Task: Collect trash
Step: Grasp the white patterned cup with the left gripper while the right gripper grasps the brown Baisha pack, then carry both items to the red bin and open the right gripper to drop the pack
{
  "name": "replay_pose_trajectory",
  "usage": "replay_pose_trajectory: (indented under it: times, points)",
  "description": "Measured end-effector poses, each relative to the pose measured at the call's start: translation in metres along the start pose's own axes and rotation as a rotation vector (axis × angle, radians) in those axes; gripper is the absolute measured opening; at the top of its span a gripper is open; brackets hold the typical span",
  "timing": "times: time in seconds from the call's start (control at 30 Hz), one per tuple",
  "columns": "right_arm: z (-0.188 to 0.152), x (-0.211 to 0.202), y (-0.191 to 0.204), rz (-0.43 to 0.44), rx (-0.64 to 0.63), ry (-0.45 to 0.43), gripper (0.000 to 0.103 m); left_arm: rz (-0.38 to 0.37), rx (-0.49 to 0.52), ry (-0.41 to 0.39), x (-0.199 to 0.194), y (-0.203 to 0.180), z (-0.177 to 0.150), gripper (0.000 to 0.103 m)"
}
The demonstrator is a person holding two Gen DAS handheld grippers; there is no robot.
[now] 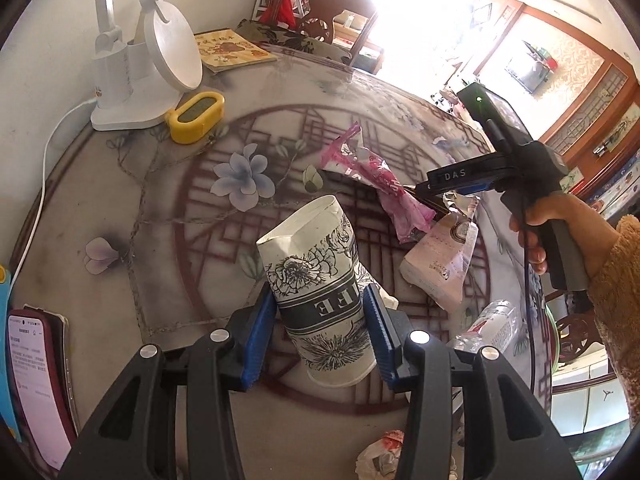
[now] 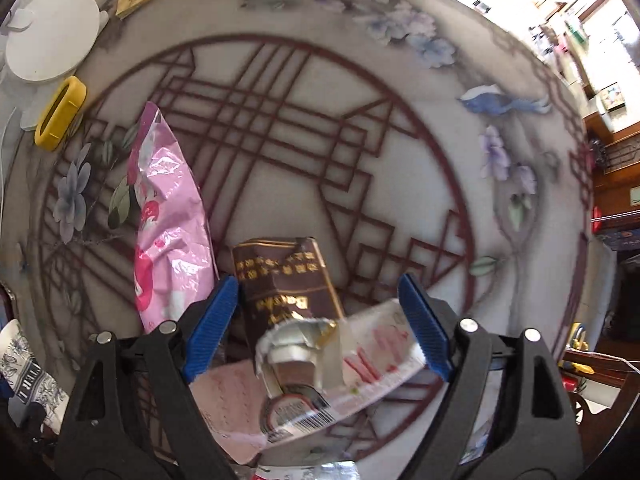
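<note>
Paper cup [image 1: 320, 296] base behind blue pads [image 1: 258, 344].

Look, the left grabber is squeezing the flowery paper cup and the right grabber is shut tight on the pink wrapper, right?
Not quite. The left gripper does squeeze the flowery paper cup, but the right gripper is open, not shut on the pink wrapper. The right wrist view shows its blue fingers spread wide around the brown pack, with the wrapper lying outside them.
</note>
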State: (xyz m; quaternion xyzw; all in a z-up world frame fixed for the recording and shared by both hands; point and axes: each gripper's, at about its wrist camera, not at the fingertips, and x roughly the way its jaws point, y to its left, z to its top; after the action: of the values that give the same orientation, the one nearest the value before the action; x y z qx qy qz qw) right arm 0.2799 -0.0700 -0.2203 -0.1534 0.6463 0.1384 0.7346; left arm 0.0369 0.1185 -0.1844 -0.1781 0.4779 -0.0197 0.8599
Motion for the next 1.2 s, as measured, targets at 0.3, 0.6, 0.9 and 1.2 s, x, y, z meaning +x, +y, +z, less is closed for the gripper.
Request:
replay_pose_trajectory:
  times: [0.3, 0.6, 0.9, 1.2]
  points:
    - [-0.011, -0.016, 0.009, 0.101, -0.001, -0.065, 0.046, -0.016, -0.001, 0.0, 0.003, -0.005, 0.006, 0.042]
    - [-0.092, -0.123, 0.002, 0.274, 0.113, -0.368, 0.046, -0.042, 0.024, -0.031, -0.009, -0.029, 0.011, 0.042]
    - [-0.192, -0.17, -0.032, 0.215, 0.253, -0.526, 0.046, -0.088, 0.106, -0.061, -0.015, -0.086, 0.011, 0.042]
    - [-0.256, -0.189, -0.082, 0.17, 0.349, -0.59, 0.046, -0.148, 0.221, -0.072, -0.019, -0.169, 0.0, 0.042]
